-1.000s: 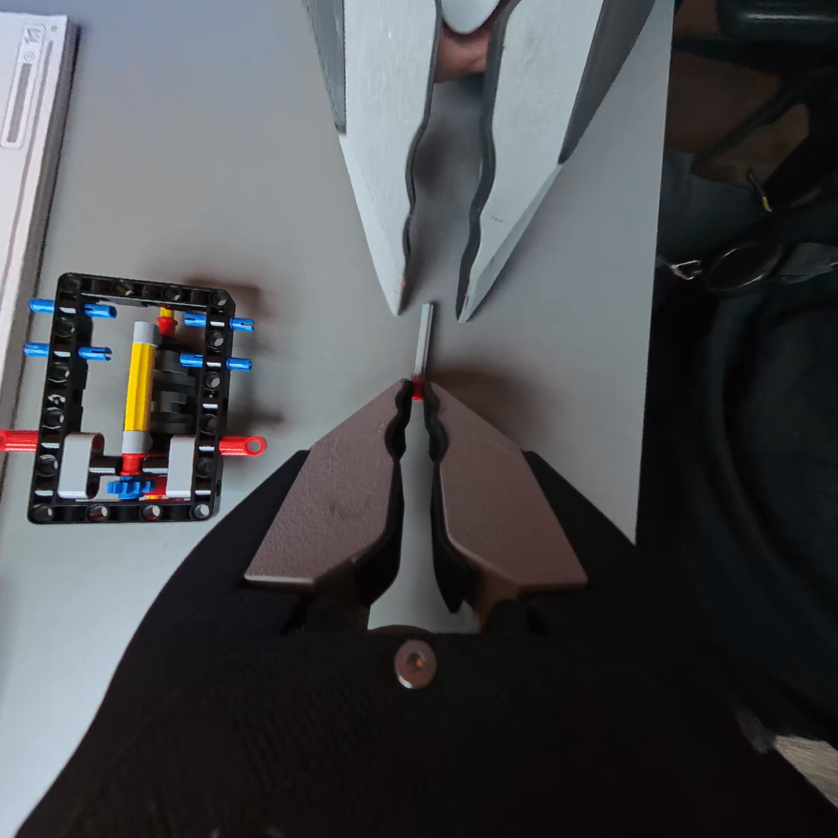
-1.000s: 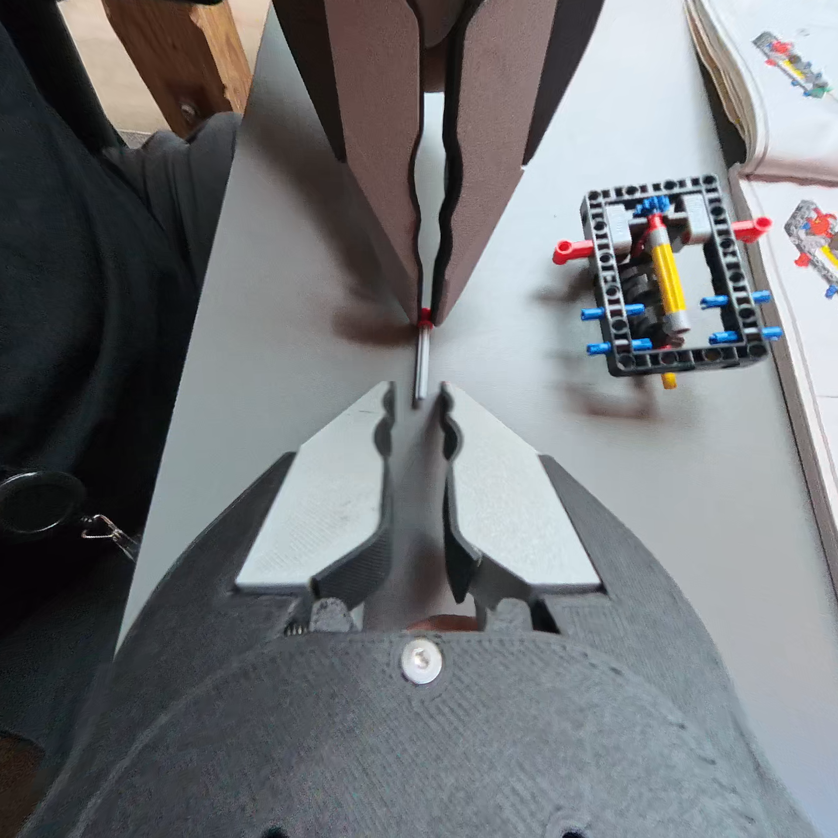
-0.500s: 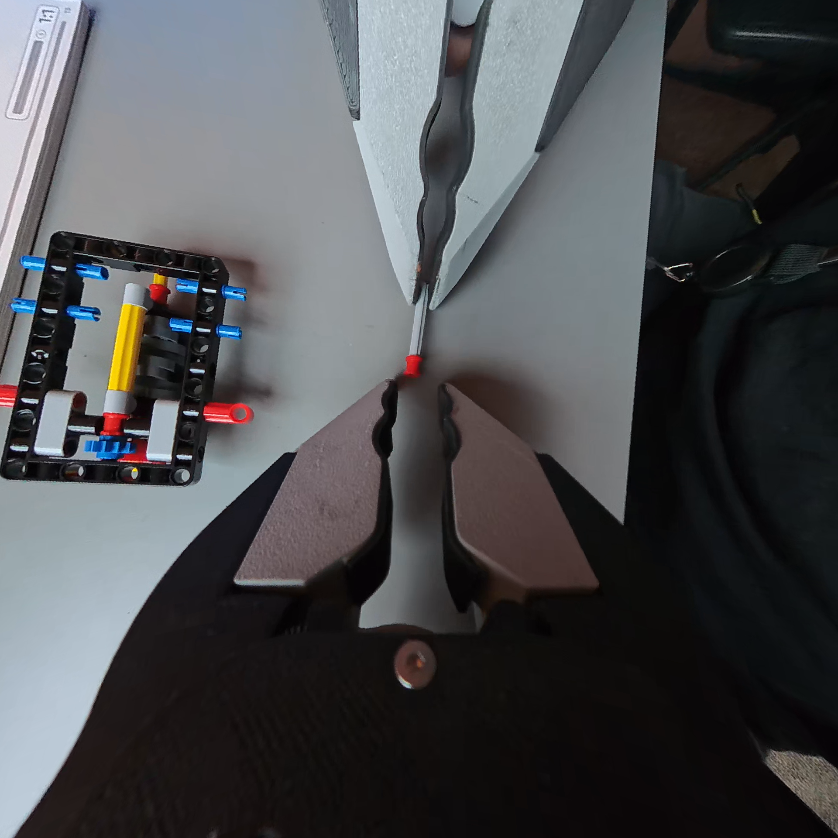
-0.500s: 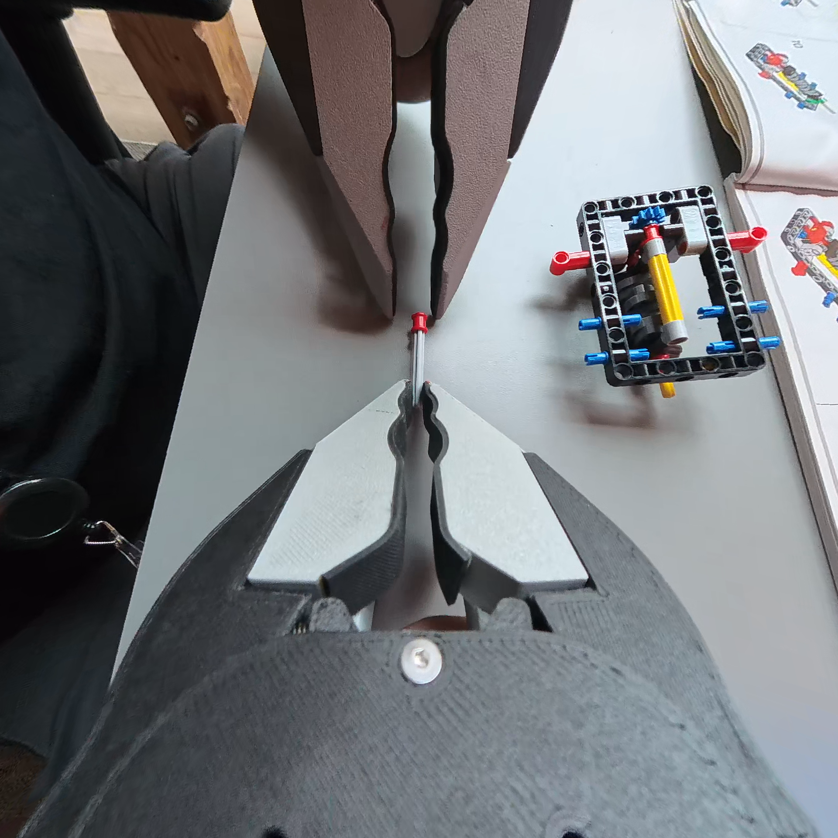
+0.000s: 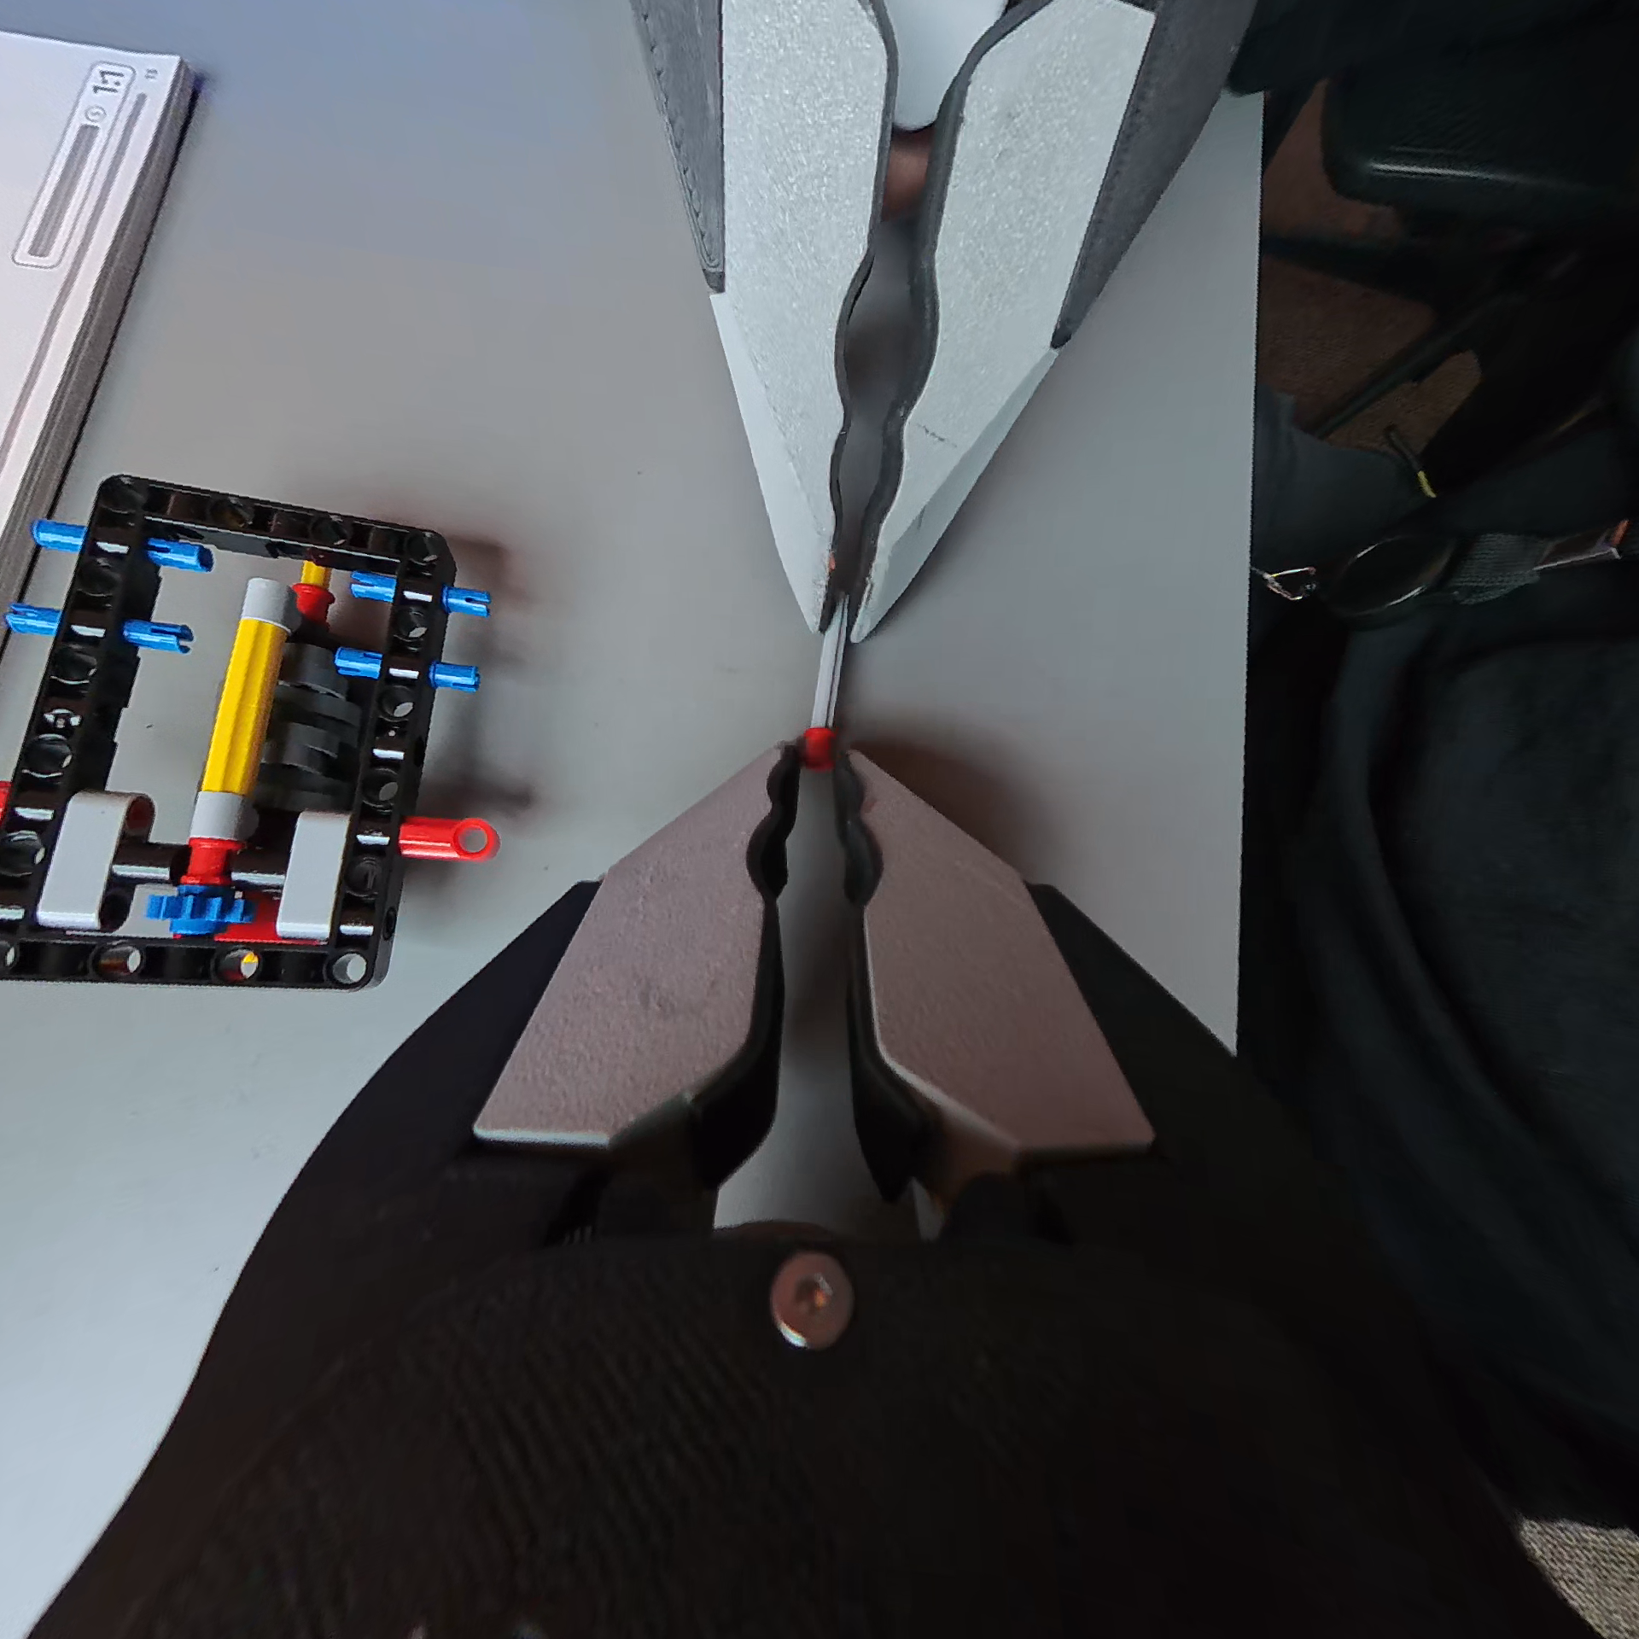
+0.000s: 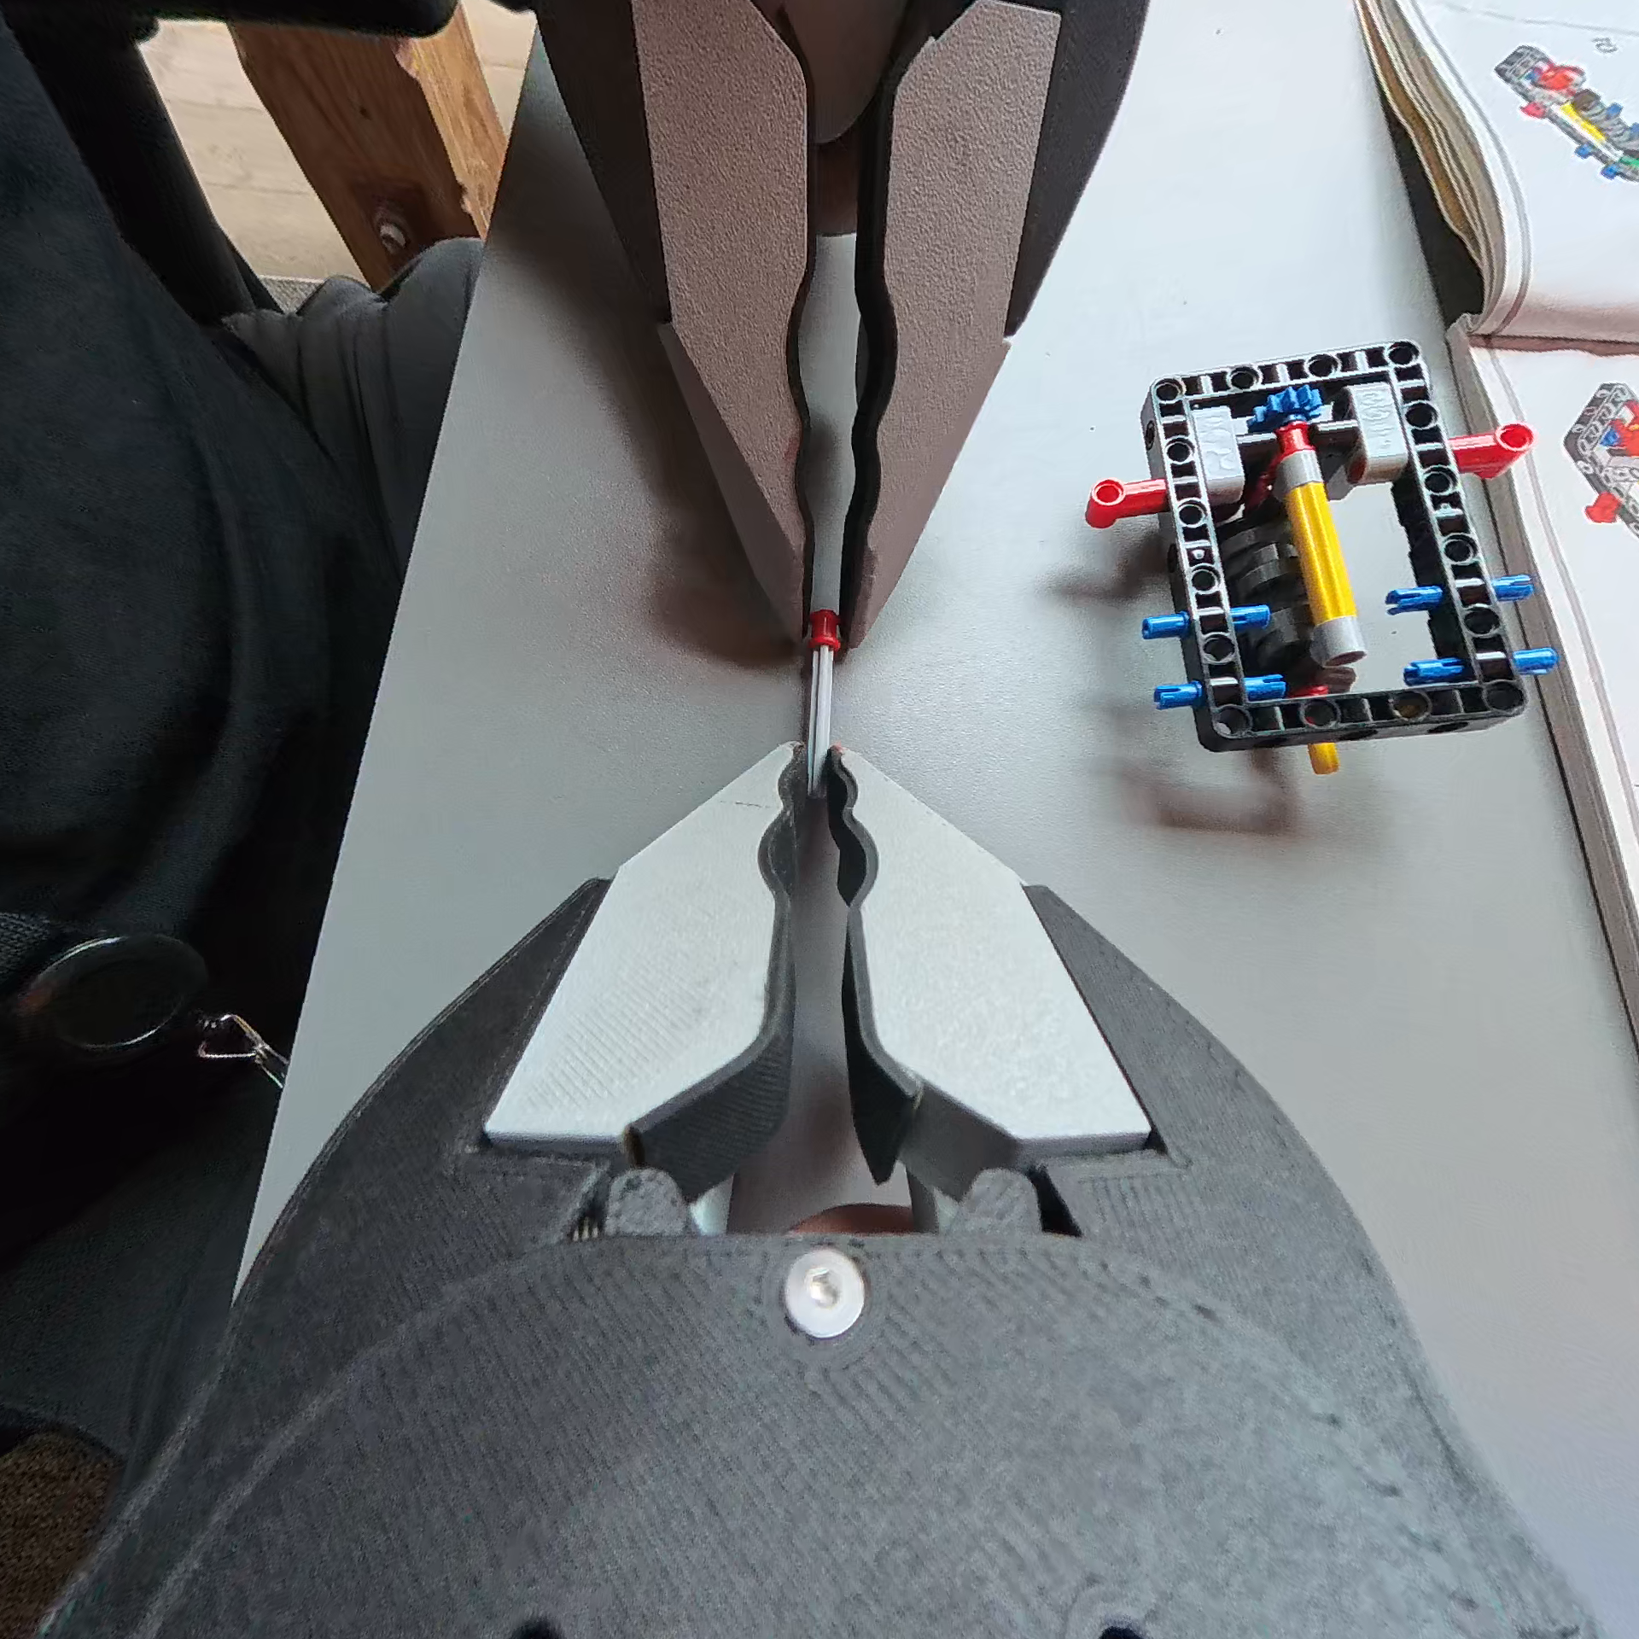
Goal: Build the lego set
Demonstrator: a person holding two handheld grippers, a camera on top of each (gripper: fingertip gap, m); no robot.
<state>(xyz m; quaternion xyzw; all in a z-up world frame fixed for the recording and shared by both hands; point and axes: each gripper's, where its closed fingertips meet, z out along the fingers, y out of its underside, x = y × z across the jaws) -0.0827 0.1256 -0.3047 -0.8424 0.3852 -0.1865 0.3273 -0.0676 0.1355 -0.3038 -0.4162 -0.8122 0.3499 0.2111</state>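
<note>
A thin grey axle [image 5: 829, 683] with a red bush [image 5: 818, 747] on one end is held level just above the grey table, between my two grippers. My left gripper [image 5: 816, 758], with brown fingers, is shut on the red bush end. My right gripper [image 6: 814, 764], with pale grey fingers, is shut on the bare end of the axle [image 6: 821, 701]. The two grippers point tip to tip. The right gripper also shows in the left wrist view [image 5: 841, 612], and the left gripper in the right wrist view [image 6: 827, 634]. The black frame assembly [image 5: 395, 763] [image 6: 1193, 568], with a yellow axle, blue pins and red pins, lies on the table apart from both grippers.
An open instruction booklet [image 6: 1561, 231] lies beyond the frame, and its edge shows in the left wrist view [image 5: 62, 222]. The table edge [image 5: 1242, 798] runs close beside the grippers. A person in dark clothing with a badge reel [image 6: 106, 993] sits past that edge. Left and right tips are no more than a few centimetres apart.
One second ago only the left gripper held the axle. Half a second ago the right gripper shut on it and the left opened. Now the left has shut on the red bush again.
</note>
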